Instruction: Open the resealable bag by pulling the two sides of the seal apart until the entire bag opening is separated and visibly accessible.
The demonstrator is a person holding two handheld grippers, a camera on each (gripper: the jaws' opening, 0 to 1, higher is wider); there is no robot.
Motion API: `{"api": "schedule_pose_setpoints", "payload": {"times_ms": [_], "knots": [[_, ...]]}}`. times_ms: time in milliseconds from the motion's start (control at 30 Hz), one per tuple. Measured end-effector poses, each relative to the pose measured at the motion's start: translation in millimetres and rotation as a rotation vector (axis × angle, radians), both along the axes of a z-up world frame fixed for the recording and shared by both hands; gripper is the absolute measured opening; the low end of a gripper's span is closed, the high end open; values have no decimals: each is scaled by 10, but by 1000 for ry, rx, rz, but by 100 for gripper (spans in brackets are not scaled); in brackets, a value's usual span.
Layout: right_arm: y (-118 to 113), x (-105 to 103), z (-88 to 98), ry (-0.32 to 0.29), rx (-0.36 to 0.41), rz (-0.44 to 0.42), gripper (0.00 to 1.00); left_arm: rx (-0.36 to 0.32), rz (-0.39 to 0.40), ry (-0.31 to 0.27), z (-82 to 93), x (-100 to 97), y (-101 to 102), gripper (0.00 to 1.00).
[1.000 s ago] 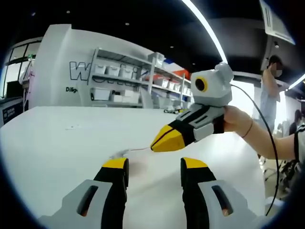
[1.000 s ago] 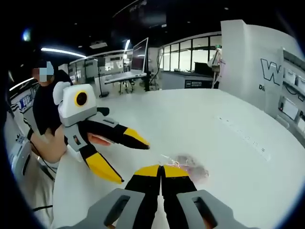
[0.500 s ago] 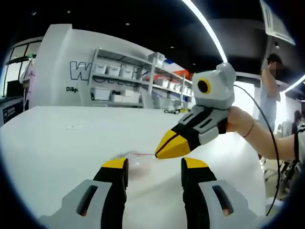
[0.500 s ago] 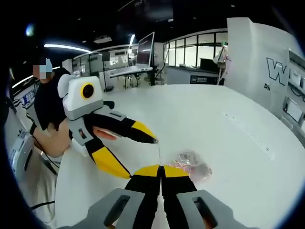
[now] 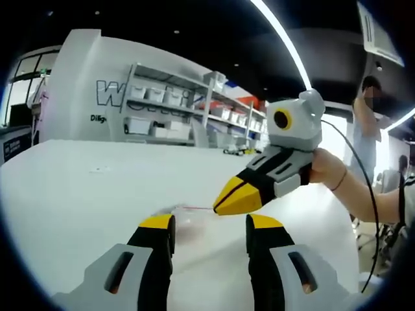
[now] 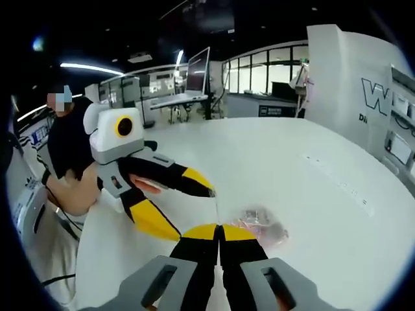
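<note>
- Bag (image 6: 256, 223) lies on the white table (image 6: 311, 149), one seal edge pinched in the closed right gripper (image 6: 220, 231).
- Left gripper (image 5: 209, 223) hangs wide open, empty; it should clamp the opposite lip, then both draw apart evenly.

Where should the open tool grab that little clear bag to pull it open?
Probably the free lip of the bag, opposite the edge the right tool pinches shut. The bag lies flat on the white table, so the left tool, jaws apart, should come in low from its own side.
</note>
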State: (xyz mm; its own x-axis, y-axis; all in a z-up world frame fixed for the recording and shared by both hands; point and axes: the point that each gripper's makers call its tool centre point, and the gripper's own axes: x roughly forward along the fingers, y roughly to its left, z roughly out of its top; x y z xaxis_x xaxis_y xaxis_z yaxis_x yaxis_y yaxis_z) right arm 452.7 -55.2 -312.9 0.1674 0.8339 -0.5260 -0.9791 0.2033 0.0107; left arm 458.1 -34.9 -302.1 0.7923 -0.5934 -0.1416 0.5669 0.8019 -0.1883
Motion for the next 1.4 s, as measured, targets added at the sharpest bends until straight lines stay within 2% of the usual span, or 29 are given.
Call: {"api": "schedule_pose_setpoints", "payload": {"times_ms": [267,567,900,1400], "knots": [[-4,-23,13,0,6,2,0,-14,4,7,0,2,11,42],[-22,2,31,9,24,-2,0,-34,3,20,-28,-69,-64,41],[-18,-33,44,39,70,-1,0,-57,6,36,-43,-70,-97,37],[-36,-56,71,45,103,0,0,-80,10,45,-35,-27,-73,33]]}}
